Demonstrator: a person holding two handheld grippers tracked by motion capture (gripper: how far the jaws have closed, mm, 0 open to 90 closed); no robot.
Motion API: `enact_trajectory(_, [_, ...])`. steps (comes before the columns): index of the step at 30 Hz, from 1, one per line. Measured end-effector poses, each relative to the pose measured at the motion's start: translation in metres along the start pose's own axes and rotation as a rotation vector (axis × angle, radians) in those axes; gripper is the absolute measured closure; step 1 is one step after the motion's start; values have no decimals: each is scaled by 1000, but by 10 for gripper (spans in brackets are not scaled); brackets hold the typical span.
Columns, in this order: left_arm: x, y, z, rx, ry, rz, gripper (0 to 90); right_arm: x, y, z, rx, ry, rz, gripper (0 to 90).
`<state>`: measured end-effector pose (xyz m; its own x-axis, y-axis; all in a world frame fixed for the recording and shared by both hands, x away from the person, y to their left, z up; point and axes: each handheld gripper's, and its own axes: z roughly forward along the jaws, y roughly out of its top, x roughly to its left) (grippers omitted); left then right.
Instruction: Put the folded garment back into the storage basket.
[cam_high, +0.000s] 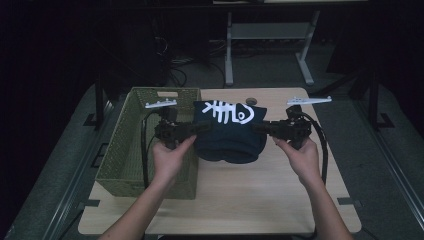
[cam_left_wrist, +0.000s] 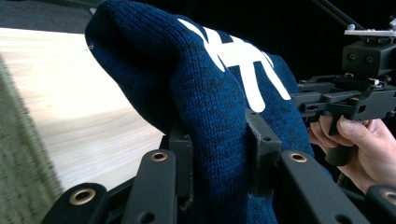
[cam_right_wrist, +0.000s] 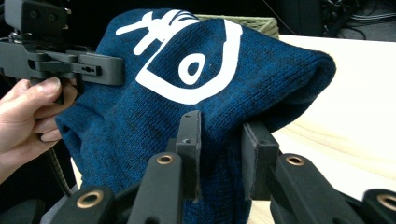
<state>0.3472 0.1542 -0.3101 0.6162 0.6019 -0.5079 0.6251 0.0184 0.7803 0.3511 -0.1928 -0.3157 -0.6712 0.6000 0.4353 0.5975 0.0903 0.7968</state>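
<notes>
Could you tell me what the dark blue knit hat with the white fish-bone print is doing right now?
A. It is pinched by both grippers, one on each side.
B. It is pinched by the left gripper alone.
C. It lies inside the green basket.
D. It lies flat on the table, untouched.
A: the left gripper and right gripper each clamp a side of the hat, held beside the basket.

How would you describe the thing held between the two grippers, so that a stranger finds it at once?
On the pale wooden table, just right of the green woven basket, hangs a dark blue knitted hat, clamped between the left gripper and right gripper. Its white fish-skeleton print marks it out.
</notes>
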Motion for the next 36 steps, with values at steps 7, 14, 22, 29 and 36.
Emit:
enact_trajectory(7, [10,1,-16,-14,12,-8,684,10,7,17,8,23,-4,712])
enact_trajectory(14, [20,1,-34,-23,26,-26,684,20,13,33,15,38,-17,712])
enact_trajectory(22, [29,0,-49,-34,40,-38,684,29,18,49,35,51,-16,712])
enact_trajectory(29, [37,2,-67,-48,64,-44,684,39,25,67,39,67,-32,712])
enact_trajectory(36, [46,2,-84,-67,90,-54,684,49,32,85,47,81,-29,712])
